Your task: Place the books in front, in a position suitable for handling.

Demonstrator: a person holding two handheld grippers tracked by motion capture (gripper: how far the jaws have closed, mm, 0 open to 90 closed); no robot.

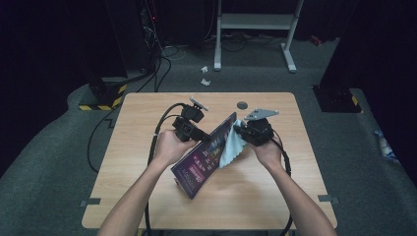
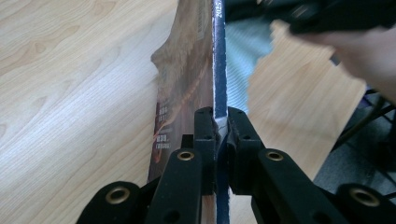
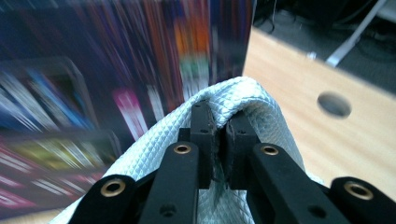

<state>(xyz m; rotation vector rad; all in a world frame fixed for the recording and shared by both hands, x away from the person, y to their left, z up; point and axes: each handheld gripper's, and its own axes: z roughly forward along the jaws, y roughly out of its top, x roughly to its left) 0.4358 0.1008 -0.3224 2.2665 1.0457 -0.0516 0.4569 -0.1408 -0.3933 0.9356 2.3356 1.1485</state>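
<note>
A thin book with a dark purple, colourful cover (image 1: pixel 204 157) is held tilted above the middle of the wooden table (image 1: pixel 137 142). My left gripper (image 1: pixel 205 138) is shut on its edge; in the left gripper view the jaws clamp the book's dark blue edge (image 2: pixel 219 70). My right gripper (image 1: pixel 238 129) is shut on a pale blue cloth (image 1: pixel 230 146), which hangs against the cover. In the right gripper view the quilted cloth (image 3: pixel 243 100) drapes over the closed jaws, right in front of the blurred cover (image 3: pixel 93 70).
A round grommet hole (image 1: pixel 241 105) sits near the table's far edge. Beyond the table stand a white metal frame (image 1: pixel 255 22), dark stands with yellow-black tape (image 1: pixel 105 93) and cables on the grey floor. Bare wood lies on both sides of the hands.
</note>
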